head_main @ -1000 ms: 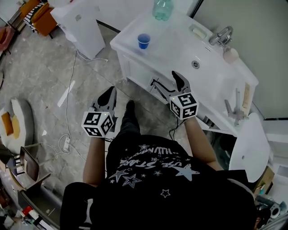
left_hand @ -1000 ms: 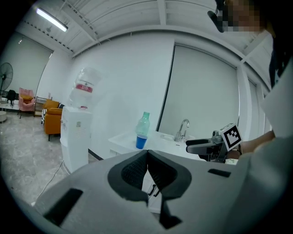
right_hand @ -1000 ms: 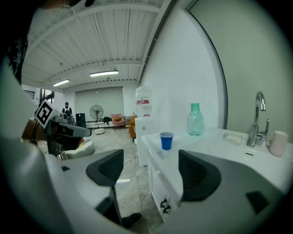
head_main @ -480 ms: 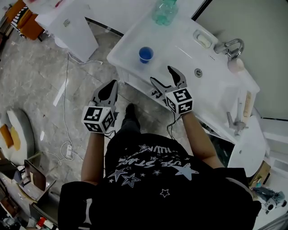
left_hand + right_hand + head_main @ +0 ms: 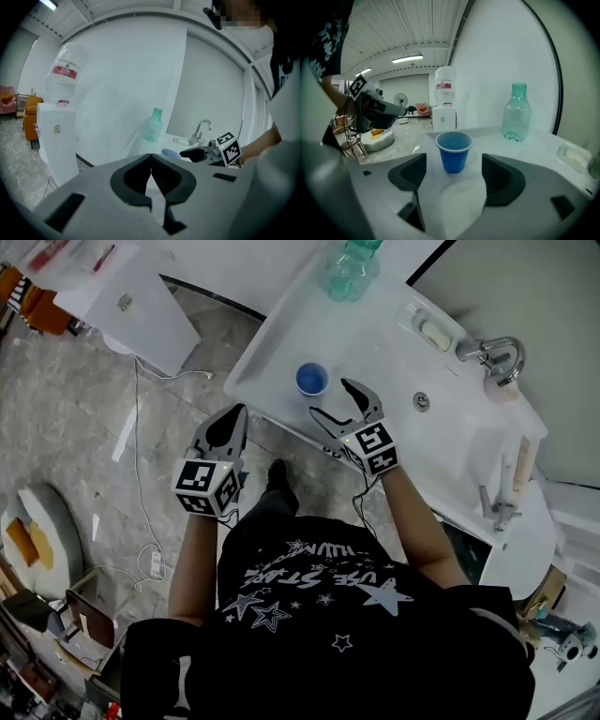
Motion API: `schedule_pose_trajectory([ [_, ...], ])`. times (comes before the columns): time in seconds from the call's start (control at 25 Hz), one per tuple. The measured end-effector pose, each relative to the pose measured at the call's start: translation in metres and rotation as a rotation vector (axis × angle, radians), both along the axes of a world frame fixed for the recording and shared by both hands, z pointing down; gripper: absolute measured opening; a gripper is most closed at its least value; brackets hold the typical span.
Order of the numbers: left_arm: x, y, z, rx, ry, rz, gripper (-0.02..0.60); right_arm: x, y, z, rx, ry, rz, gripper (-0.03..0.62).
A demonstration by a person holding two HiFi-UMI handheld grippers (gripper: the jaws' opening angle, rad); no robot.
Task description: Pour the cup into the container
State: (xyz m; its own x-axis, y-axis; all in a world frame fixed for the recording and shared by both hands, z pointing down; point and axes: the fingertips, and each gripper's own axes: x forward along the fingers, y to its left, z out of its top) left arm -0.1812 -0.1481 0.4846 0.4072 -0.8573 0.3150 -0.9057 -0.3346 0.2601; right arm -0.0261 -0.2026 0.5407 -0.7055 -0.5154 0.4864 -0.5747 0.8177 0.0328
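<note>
A blue cup (image 5: pixel 311 379) stands upright near the front left of the white washbasin counter (image 5: pixel 281 329). My right gripper (image 5: pixel 331 399) is open just short of the cup, its jaws pointing at it with nothing between them. In the right gripper view the cup (image 5: pixel 453 151) stands a little beyond the jaws of the right gripper (image 5: pixel 453 176), centred in the gap. My left gripper (image 5: pixel 234 418) is shut and empty, hanging off the counter's front edge over the floor. The left gripper (image 5: pixel 151 165) shows its jaws closed together, with the cup (image 5: pixel 170 153) beyond them.
A green plastic bottle (image 5: pixel 349 268) stands at the counter's back. A soap dish (image 5: pixel 433 333), faucet (image 5: pixel 497 352) and basin drain (image 5: pixel 422 401) lie to the right. A water dispenser (image 5: pixel 141 306) stands on the floor at left, cables (image 5: pixel 141 531) below it.
The person has stepped closer to the counter. My right gripper has moved forward and left over the counter edge toward the blue cup. The left gripper stays shut.
</note>
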Motion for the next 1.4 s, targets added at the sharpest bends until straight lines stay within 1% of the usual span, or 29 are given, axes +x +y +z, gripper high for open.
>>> schedule_pose_trajectory([
  [0.12,-0.001,-0.014,0.002,-0.01,0.011,0.021,0.009,-0.012,-0.012,0.003,0.019,0.01,-0.037,0.365],
  [0.2,-0.001,-0.022,0.003,-0.019,0.024,0.036,0.009,-0.019,-0.015,0.007,0.013,0.025,-0.067,0.365],
  [0.36,0.001,-0.036,0.008,-0.027,0.023,0.067,0.009,-0.03,-0.019,0.018,-0.008,0.053,-0.123,0.364],
  [0.56,-0.001,-0.049,0.016,-0.042,0.018,0.1,0.009,-0.04,-0.026,0.019,-0.006,0.012,-0.14,0.348],
  [0.72,-0.004,-0.058,0.019,-0.051,0.015,0.114,0.009,-0.047,-0.029,0.021,-0.002,0.005,-0.169,0.341],
  [0.8,-0.005,-0.06,0.021,-0.056,0.013,0.121,0.009,-0.05,-0.03,0.021,-0.001,0.005,-0.176,0.31],
  [1.0,-0.003,-0.066,0.023,-0.055,0.01,0.139,0.009,-0.05,-0.034,0.02,0.005,-0.002,-0.153,0.298],
  [1.16,-0.003,-0.069,0.021,-0.048,0.012,0.147,0.009,-0.044,-0.036,0.013,-0.003,-0.036,-0.102,0.295],
  [1.4,-0.002,-0.084,0.008,-0.023,0.02,0.157,0.009,-0.029,-0.051,-0.02,0.005,-0.087,-0.02,0.291],
])
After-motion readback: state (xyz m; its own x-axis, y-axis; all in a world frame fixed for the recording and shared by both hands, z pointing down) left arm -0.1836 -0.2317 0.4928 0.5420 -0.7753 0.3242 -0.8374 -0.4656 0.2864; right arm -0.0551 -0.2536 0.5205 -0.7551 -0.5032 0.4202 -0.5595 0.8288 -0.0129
